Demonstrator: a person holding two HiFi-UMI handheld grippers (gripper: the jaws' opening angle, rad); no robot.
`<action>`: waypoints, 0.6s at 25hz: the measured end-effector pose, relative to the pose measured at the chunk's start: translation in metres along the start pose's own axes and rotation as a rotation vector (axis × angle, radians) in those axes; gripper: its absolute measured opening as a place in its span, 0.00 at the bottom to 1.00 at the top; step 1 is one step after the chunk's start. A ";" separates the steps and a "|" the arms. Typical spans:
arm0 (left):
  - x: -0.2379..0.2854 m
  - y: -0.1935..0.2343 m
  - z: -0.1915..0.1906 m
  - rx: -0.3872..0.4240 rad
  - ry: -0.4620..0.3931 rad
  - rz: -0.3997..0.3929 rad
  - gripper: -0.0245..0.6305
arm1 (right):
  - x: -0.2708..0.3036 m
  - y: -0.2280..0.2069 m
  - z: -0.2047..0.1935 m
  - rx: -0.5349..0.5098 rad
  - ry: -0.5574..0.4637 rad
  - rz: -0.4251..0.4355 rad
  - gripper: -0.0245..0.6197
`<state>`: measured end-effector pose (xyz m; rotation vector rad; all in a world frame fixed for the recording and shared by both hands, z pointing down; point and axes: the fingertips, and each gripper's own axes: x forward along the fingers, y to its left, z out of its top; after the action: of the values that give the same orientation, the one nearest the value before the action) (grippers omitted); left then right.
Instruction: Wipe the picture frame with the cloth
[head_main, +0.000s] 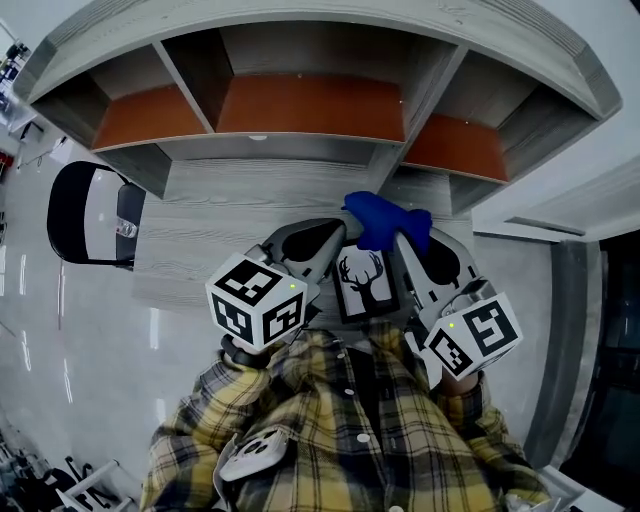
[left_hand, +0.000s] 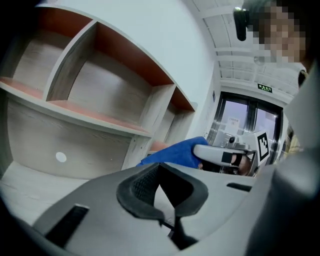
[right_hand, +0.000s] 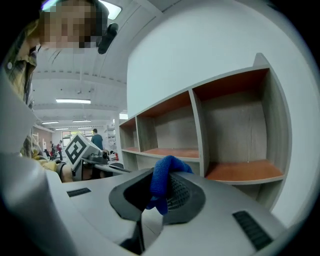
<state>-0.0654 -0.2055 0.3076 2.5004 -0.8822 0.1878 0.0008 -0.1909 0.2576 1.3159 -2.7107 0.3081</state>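
In the head view a small picture frame (head_main: 362, 285) with a black deer silhouette hangs in front of my chest, between both grippers. My left gripper (head_main: 325, 250) is at the frame's left edge; in the left gripper view its jaws (left_hand: 167, 200) stand shut on a thin pale edge, apparently the frame. My right gripper (head_main: 415, 245) is shut on a blue cloth (head_main: 385, 220), which bunches at the frame's top right corner. The same cloth (right_hand: 162, 185) sticks up between the right gripper's (right_hand: 150, 197) pads, and the left gripper view shows the cloth (left_hand: 172, 152) too.
A pale wood desk (head_main: 230, 200) lies below, with a curved shelf unit (head_main: 300, 105) of orange-brown compartments along its back. A black chair (head_main: 90, 215) stands at the left. A grey wall and a dark doorway (head_main: 600, 340) are at the right.
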 end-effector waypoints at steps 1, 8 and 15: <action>0.000 0.000 0.003 0.005 -0.007 0.003 0.04 | 0.001 0.001 0.004 -0.008 -0.007 0.006 0.10; -0.001 0.002 0.016 0.008 -0.040 0.009 0.04 | 0.008 0.003 0.012 -0.042 -0.014 0.021 0.10; -0.004 0.003 0.028 0.015 -0.072 0.008 0.04 | 0.011 0.006 0.012 -0.049 -0.016 0.030 0.10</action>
<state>-0.0717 -0.2190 0.2829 2.5321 -0.9231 0.1074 -0.0107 -0.1984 0.2472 1.2709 -2.7354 0.2334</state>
